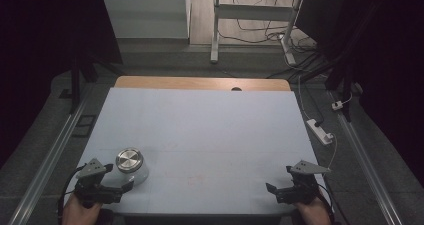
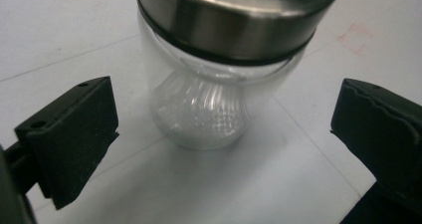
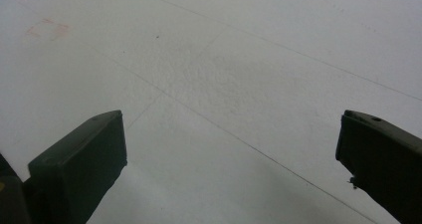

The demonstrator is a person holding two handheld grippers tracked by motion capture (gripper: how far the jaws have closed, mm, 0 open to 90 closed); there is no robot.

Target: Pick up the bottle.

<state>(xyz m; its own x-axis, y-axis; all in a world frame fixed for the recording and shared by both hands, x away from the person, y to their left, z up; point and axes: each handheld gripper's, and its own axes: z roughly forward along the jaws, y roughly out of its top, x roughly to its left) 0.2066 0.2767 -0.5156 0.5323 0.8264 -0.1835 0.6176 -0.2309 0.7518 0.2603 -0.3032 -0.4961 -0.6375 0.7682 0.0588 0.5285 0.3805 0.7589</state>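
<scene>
A clear glass jar (image 1: 131, 168) with a brushed steel lid stands upright on the white table (image 1: 200, 130) near its front left corner. My left gripper (image 1: 120, 189) sits just in front of it, open. In the left gripper view the jar (image 2: 209, 104) stands a little beyond the two wide-apart black jaws, touching neither, and my left gripper (image 2: 224, 144) holds nothing. My right gripper (image 1: 272, 191) rests open at the front right of the table. In the right gripper view its jaws (image 3: 229, 154) stand spread over bare table.
A faint red square mark (image 3: 46, 29) is drawn on the table near the middle front. A white power strip (image 1: 320, 131) and cables lie on the floor off the table's right edge. A desk frame (image 1: 216, 30) stands beyond the far edge.
</scene>
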